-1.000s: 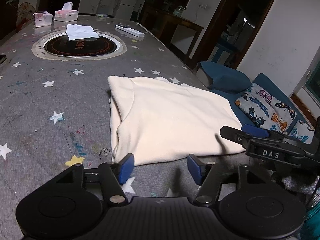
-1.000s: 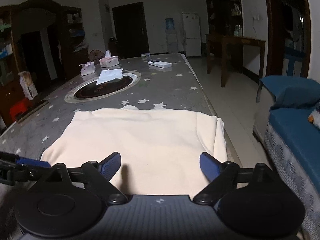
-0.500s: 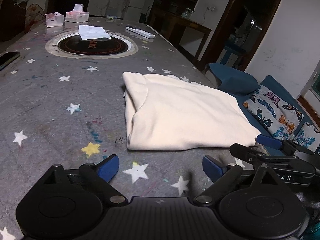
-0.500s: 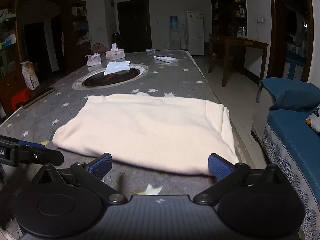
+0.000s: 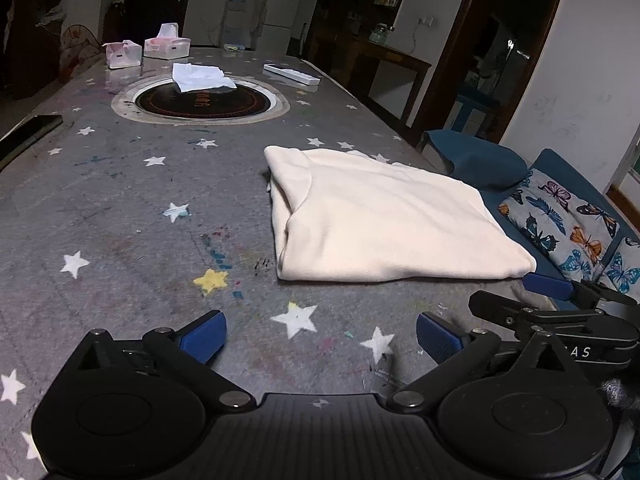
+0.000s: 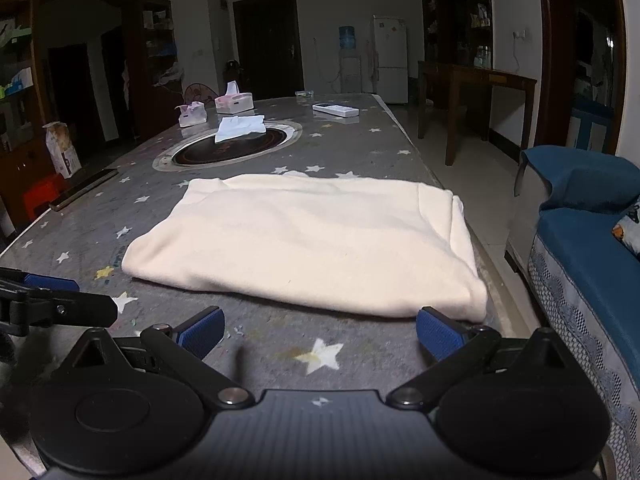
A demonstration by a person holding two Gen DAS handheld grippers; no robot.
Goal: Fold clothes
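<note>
Your left gripper (image 5: pixel 320 332) has just been opening and its jaws now stand wide, with nothing between them, only the starred tablecloth (image 5: pixel 120 208) under it. Your right gripper (image 6: pixel 318 330) has also just opened fully and holds nothing; its right pad (image 6: pixel 438 332) is just beside the near edge of the garment (image 6: pixel 304 240), and I cannot tell if it touches. The cream garment lies folded flat on the table, near its right edge. Further away are a round hotplate (image 5: pixel 200 100) with a white cloth (image 5: pixel 200 76) on it, 2 tissue boxes (image 5: pixel 166 46) and a remote (image 5: pixel 292 74).
</note>
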